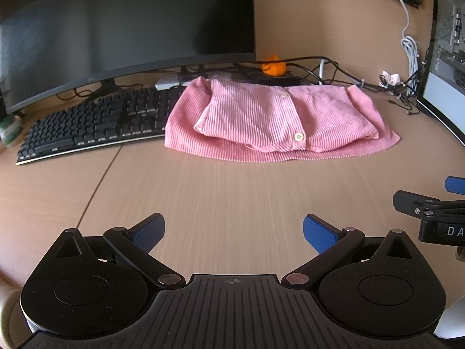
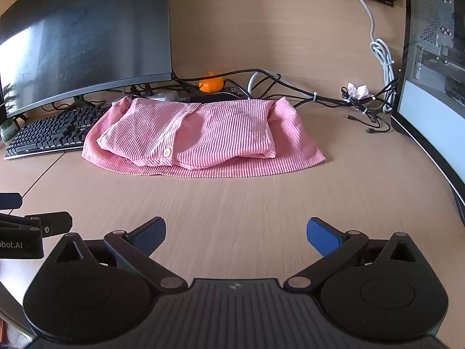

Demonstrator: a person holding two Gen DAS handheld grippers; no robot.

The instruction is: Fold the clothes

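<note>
**Both grippers wide open, pink shirt folded on the counter**

Left gripper [image 1: 232, 232] spread wide, holding nothing, low over bare counter [image 1: 232, 192]. Right gripper [image 2: 236, 237] spread wide too, holding nothing. Pink shirt [image 1: 270, 119] folded flat further back, well apart from both. Black keyboard [image 1: 87, 128] just beside its left edge, under a big dark monitor [image 1: 125, 29]. Orange fruit [image 2: 211, 84] and tangled cables [image 2: 363, 107] behind. Loose plug end on the counter seen clearly only from the right wrist.
</note>
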